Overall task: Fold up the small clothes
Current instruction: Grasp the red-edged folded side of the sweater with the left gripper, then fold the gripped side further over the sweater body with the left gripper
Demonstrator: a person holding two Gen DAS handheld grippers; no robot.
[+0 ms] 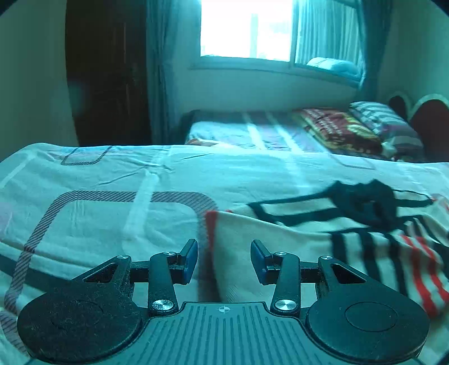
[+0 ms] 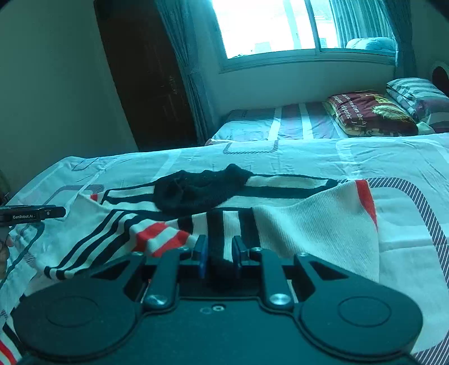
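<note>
A white knit garment with black and red stripes (image 2: 317,224) lies partly folded on the bed; it also shows in the left wrist view (image 1: 280,238). A small black garment (image 2: 196,191) lies on top of it, also seen in the left wrist view (image 1: 367,202). My right gripper (image 2: 219,257) is nearly closed on a black-striped fold of the white garment at its near edge. My left gripper (image 1: 223,259) is open and empty, hovering over the garment's red-trimmed left edge. The left gripper's body (image 2: 31,215) shows at the left of the right wrist view.
The bed sheet (image 1: 112,174) is white with rounded striped rectangles. A second bed (image 2: 280,123) stands behind with a dark red pillow (image 2: 370,112) and a striped pillow (image 2: 418,95). A window (image 2: 266,25), curtains and a dark door (image 2: 146,73) are at the back.
</note>
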